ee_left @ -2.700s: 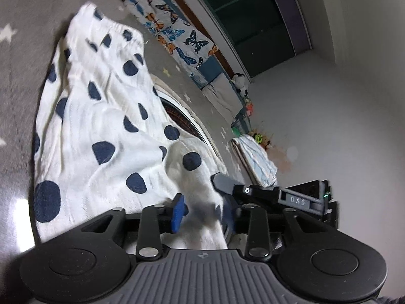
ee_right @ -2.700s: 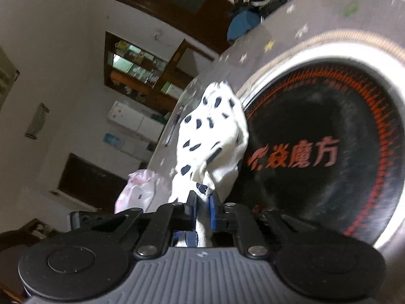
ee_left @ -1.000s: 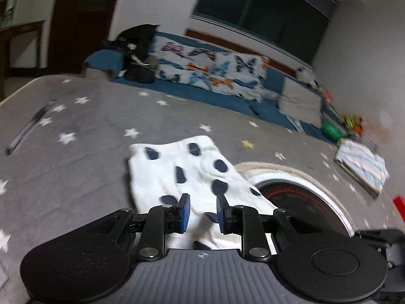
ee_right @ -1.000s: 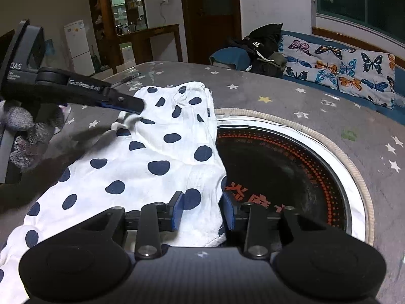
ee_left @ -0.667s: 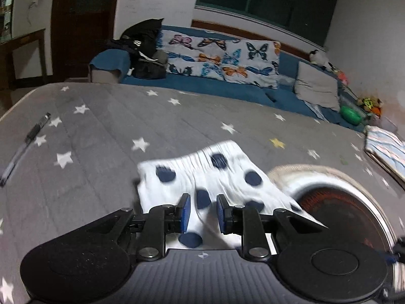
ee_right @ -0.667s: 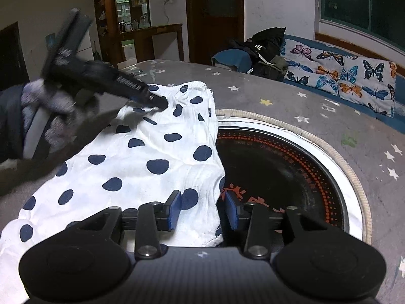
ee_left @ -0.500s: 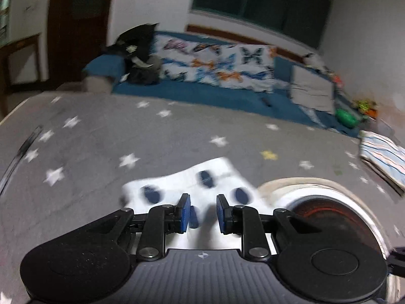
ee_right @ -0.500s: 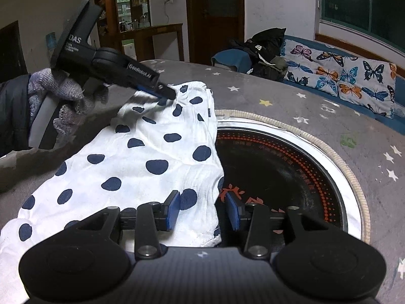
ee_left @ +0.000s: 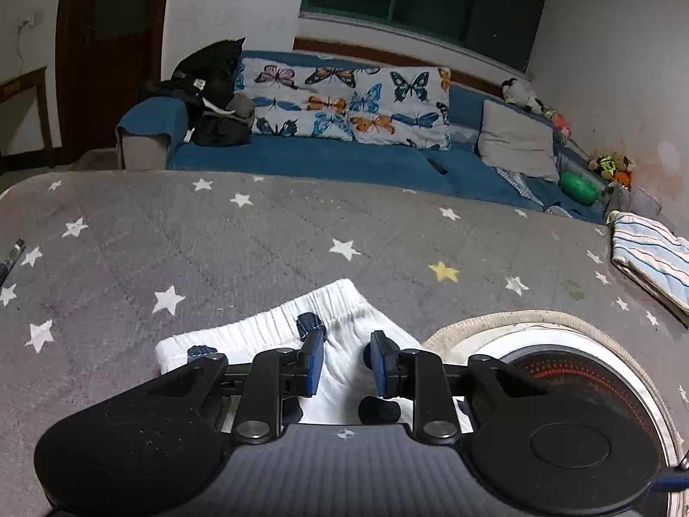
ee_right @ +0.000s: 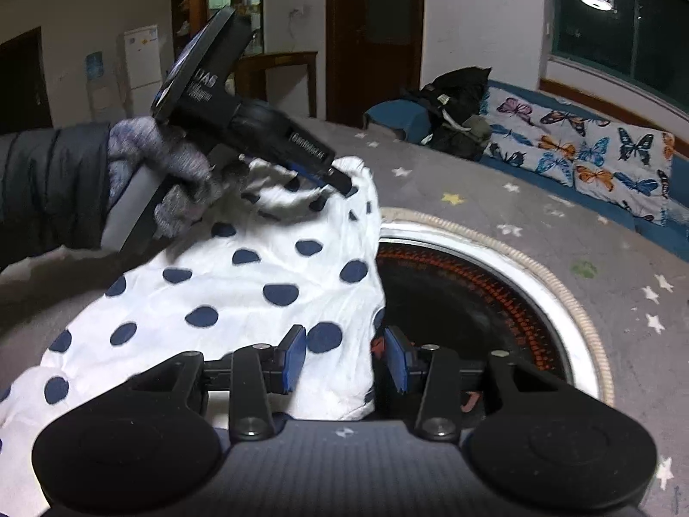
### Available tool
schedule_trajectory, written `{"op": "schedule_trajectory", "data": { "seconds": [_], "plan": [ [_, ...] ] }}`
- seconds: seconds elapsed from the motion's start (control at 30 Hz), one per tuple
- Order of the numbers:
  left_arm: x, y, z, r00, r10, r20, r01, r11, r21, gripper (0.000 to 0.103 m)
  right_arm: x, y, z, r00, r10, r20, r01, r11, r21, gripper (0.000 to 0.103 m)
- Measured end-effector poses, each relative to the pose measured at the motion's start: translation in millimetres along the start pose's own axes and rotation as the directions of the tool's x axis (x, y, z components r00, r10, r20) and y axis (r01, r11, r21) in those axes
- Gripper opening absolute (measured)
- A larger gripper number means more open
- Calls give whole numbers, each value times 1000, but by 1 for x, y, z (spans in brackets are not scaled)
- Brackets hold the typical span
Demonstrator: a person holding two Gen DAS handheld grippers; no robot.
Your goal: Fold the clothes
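Observation:
A white garment with navy dots lies spread on the grey star-patterned table, its right edge over the rim of a round black hob. My right gripper sits at the garment's near right edge. Its jaws stand apart with the cloth edge loose between them and no pad pressing. My left gripper, held in a gloved hand, is at the far waistband end. In the left wrist view my left gripper hangs over the ribbed waistband. Its jaws are opening, the cloth lying below the gap.
A folded striped cloth lies at the table's right edge and a pen at its left edge. The hob fills the table's middle. Beyond the far edge stands a blue sofa with butterfly cushions.
The garment came down and now lies flat. My left gripper slid along it to the waistband and its jaws widened. My right gripper stayed at the near edge with its jaws a little wider.

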State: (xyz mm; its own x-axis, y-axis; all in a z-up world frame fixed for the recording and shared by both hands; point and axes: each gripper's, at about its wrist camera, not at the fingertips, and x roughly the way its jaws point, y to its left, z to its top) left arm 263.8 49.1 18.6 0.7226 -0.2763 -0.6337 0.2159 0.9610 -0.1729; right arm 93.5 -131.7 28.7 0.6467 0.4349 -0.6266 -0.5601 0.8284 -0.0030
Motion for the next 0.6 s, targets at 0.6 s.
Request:
{"op": "schedule_trajectory", "data": {
  "seconds": [0.6],
  "plan": [
    [-74,-16,-45,994,-110,10,110,994,-2,33,3,23,-1,997,70,-42,-73,994,-76,41]
  ]
}}
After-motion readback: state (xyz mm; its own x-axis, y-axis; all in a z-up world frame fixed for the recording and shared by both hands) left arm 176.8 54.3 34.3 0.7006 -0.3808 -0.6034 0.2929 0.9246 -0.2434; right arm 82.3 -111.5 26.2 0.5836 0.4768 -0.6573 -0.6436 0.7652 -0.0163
